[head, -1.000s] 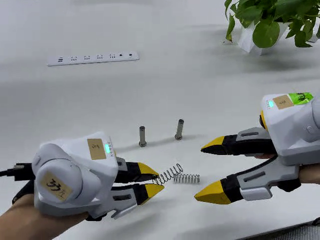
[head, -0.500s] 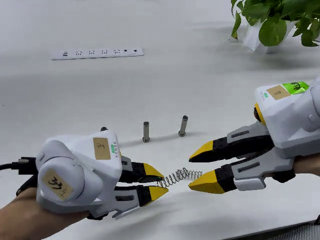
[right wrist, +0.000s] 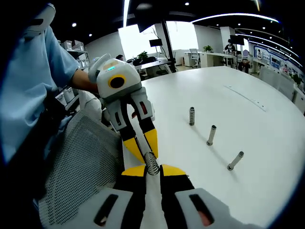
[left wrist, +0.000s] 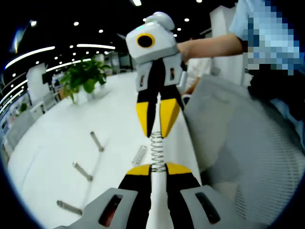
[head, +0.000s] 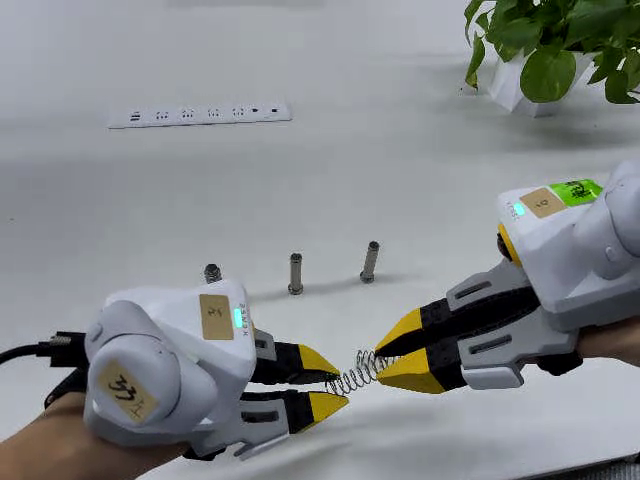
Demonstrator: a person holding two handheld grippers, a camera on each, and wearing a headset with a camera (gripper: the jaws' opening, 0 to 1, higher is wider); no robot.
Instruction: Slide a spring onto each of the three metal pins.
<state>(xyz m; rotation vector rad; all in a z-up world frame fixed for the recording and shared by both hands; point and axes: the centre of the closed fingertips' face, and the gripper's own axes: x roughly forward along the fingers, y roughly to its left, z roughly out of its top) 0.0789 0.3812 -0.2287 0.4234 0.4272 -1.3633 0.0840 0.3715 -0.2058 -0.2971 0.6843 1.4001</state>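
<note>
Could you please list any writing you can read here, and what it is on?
"33": handwritten on the tan sticker at the back of the left gripper.
The top label on that gripper: too small to read.
The tan label and green label on the right gripper: blurred, unreadable.

White, black and yellow tools on a pale grey-white workbench (head: 420, 170).
The left gripper (head: 339, 389) and right gripper (head: 384, 362) both have glossy white shells, black jaws with yellow tips, and tan paper labels with dark handwriting; the right one adds a bright green sticker. The thin silvery coil spring (head: 354, 372) and the grey metal pins (head: 295, 273) are plain steel. The flat white power strip (head: 200, 113) has dark sockets, and the leafy green plant (head: 550, 40) has a white pot.
</note>
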